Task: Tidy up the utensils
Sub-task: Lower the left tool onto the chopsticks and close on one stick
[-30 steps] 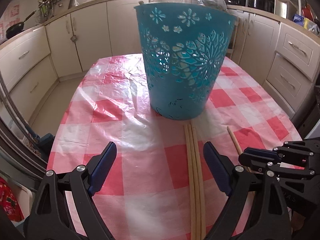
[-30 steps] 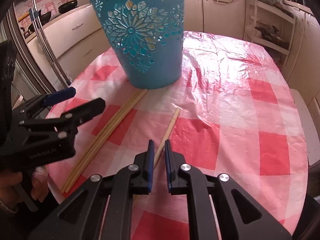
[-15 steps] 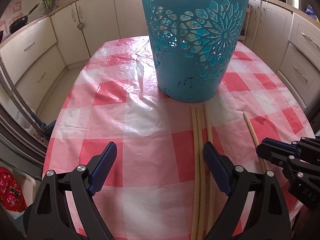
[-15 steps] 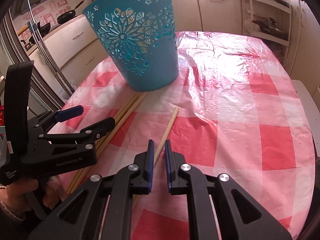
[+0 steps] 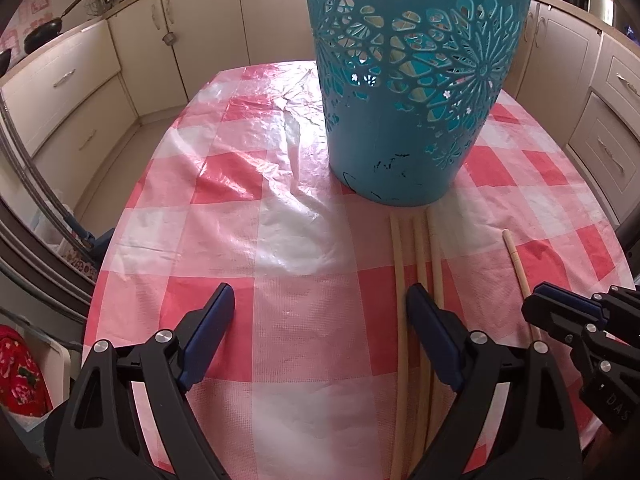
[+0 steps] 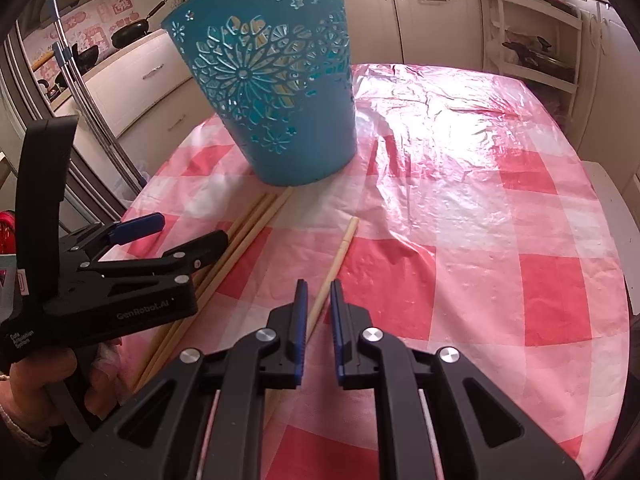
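Three long wooden sticks [image 5: 418,264] lie side by side on the checked cloth, running up to the foot of the teal cut-out basket [image 5: 412,100]. My left gripper [image 5: 320,300] is open above the cloth; its right finger hangs over those sticks [image 6: 244,236] and nothing is between the pads. A single stick [image 6: 340,252] lies apart to the right. My right gripper [image 6: 318,292] hovers over its near end, shut down to a narrow slit. The stick shows through the slit, flat on the cloth, and the pads do not visibly press it. The left gripper [image 6: 188,232] shows from the side, a hand holding it.
The table [image 6: 540,280] is oval, under a shiny red-and-white plastic cloth, with its edge close to both grippers. Cream kitchen cabinets [image 5: 80,92] ring the room. Pans [image 6: 132,32] rest on the counter at the left, and a shelf unit [image 6: 532,40] stands at the back right.
The left wrist view has tipped downward and come nearer the table, so the basket now fills the top and the sticks look larger. The right gripper and single stick stayed put.
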`<state>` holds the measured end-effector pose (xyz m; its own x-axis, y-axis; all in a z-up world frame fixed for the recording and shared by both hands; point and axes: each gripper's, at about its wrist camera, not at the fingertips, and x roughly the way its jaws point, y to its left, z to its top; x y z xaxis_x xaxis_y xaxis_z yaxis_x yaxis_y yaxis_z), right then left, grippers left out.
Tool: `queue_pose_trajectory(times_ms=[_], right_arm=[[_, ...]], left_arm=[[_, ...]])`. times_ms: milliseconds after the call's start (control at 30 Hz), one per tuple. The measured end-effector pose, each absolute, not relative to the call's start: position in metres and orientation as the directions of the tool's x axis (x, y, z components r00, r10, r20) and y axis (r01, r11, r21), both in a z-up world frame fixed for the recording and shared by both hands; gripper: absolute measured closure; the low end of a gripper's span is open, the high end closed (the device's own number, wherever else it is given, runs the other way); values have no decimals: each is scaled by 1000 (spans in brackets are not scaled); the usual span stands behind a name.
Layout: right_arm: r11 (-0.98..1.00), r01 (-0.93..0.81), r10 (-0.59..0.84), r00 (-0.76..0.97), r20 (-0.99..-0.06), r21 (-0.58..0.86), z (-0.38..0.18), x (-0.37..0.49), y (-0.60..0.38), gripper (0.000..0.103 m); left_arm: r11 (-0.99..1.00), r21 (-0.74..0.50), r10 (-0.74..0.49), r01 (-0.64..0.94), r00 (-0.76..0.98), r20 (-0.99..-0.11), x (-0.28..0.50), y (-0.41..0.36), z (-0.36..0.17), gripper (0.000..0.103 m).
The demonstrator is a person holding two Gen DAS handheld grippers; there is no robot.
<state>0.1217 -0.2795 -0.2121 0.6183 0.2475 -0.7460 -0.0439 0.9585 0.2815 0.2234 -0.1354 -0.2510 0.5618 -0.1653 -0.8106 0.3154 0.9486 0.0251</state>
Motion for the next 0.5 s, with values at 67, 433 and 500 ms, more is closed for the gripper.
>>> queue_pose_trajectory(times_ms=[67,433,500], right_arm=[[961,-45,241,617,-749,272,-212,125,-277,91],[974,-94,220,605,-765,206,-211,132,-264,91],[974,-76,217,604,-767,216,-211,135,-268,90]], left_arm=[[954,40,-145,298,572,-807,224,-136,-250,21],[963,16,-143,270,560,-816,238,-136,-247,38],[959,8,-157,285,551,-819,242,-142,-246,50]])
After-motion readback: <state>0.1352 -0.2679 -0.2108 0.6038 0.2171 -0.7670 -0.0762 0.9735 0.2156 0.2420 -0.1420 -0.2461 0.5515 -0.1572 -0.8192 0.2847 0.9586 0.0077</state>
